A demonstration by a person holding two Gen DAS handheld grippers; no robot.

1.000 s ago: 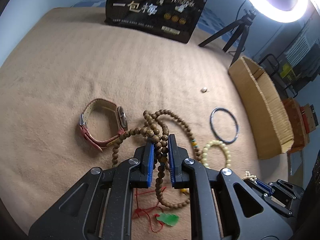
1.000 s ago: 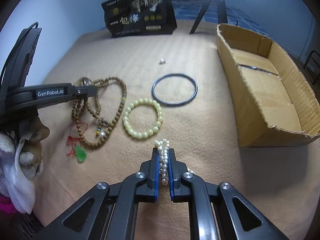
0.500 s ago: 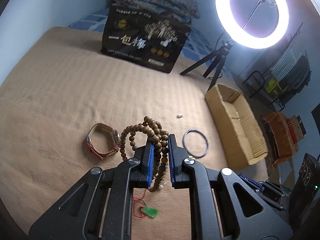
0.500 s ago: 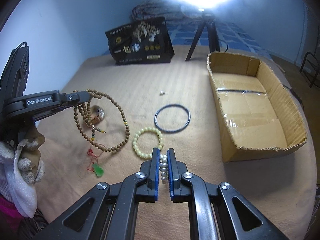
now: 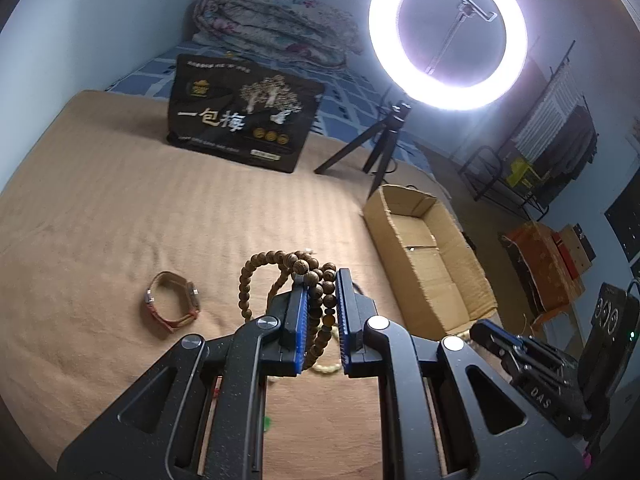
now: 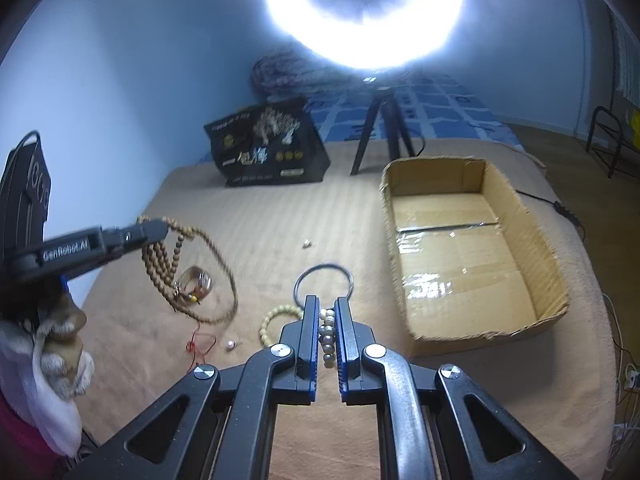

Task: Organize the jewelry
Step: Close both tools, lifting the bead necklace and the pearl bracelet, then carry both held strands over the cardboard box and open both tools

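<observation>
My left gripper (image 5: 322, 280) is shut on a long brown wooden bead necklace (image 5: 280, 272) and holds it high above the tan blanket; the loops hang from it in the right wrist view (image 6: 188, 264). My right gripper (image 6: 327, 308) is shut on a white pearl bracelet (image 6: 327, 334), lifted off the blanket. An open, empty cardboard box (image 6: 460, 248) stands to the right, also in the left wrist view (image 5: 428, 256). On the blanket lie a brown strap watch (image 5: 172, 306), a dark bangle (image 6: 324, 280) and a pale green bead bracelet (image 6: 278, 318).
A black printed bag (image 5: 244, 124) stands at the back. A ring light on a tripod (image 5: 448, 36) stands behind the box. A small pale stud (image 6: 307, 244) and a red cord (image 6: 202, 346) lie on the blanket. The bed edge drops off right of the box.
Both grippers have risen well above the blanket with their jewelry. The wooden necklace has come fully off the blanket and swings; the pearl bracelet is lifted too.
</observation>
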